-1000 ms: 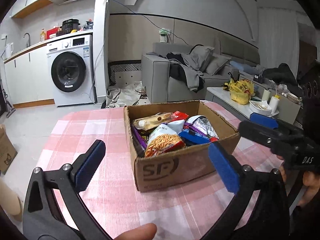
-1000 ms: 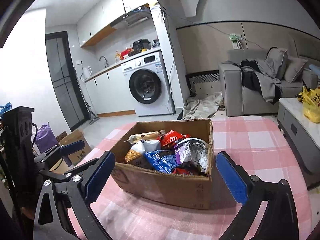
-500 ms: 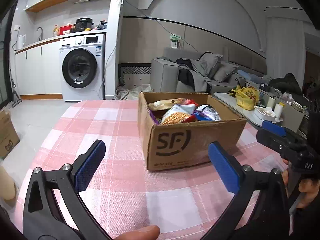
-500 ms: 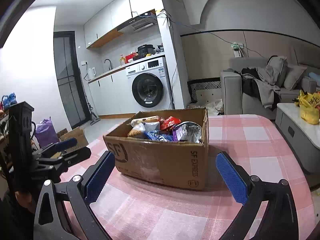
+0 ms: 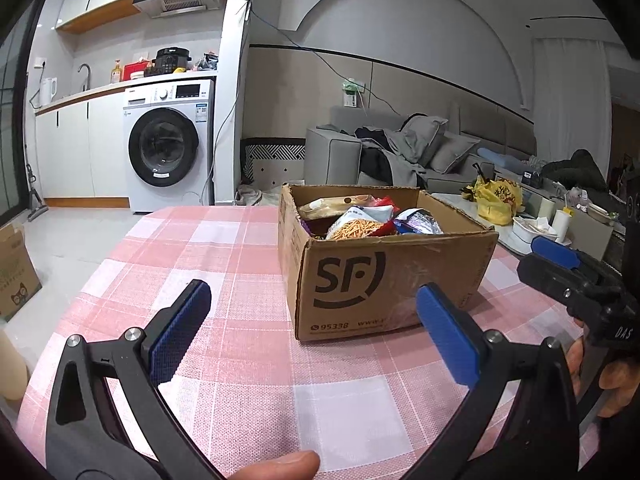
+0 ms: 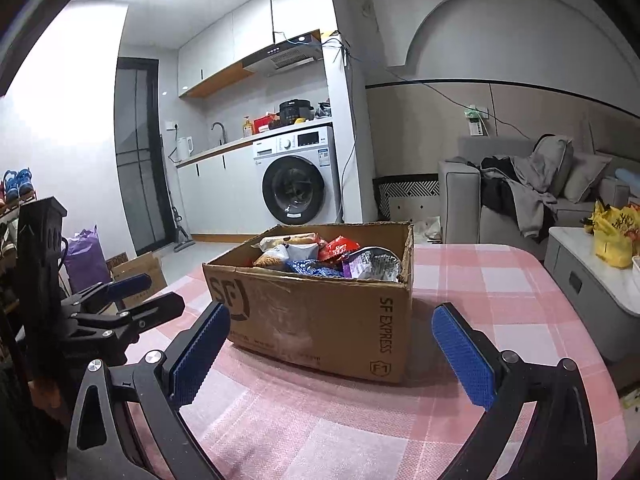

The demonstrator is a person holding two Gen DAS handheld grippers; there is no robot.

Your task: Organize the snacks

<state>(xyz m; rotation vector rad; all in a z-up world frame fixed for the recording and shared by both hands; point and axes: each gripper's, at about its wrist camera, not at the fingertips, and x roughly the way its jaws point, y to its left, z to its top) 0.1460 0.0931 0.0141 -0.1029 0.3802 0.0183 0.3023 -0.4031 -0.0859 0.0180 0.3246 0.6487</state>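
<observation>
A brown cardboard box (image 5: 384, 280) marked SF stands on the pink checked tablecloth (image 5: 224, 248), filled with several snack packets (image 5: 360, 224). From the right wrist view the same box (image 6: 320, 312) shows its corner, packets (image 6: 332, 256) heaped inside. My left gripper (image 5: 312, 320) is open and low over the cloth, just short of the box's near wall, nothing between its blue pads. My right gripper (image 6: 332, 344) is open too, level with the box's front corner. The right gripper (image 5: 568, 272) also shows at the right of the left wrist view, the left gripper (image 6: 120, 304) at the left of the right wrist view.
The table edge drops to a tiled floor with a small cardboard carton (image 5: 16, 272) on the left. A low white side table (image 6: 588, 276) with a yellow bag (image 6: 616, 236) stands to the right. A washing machine (image 5: 168, 148) and grey sofa (image 5: 384, 156) are beyond.
Both grippers have dropped lower and come level with the box, so its side walls now show instead of its top. Both stay open and the box has not moved.
</observation>
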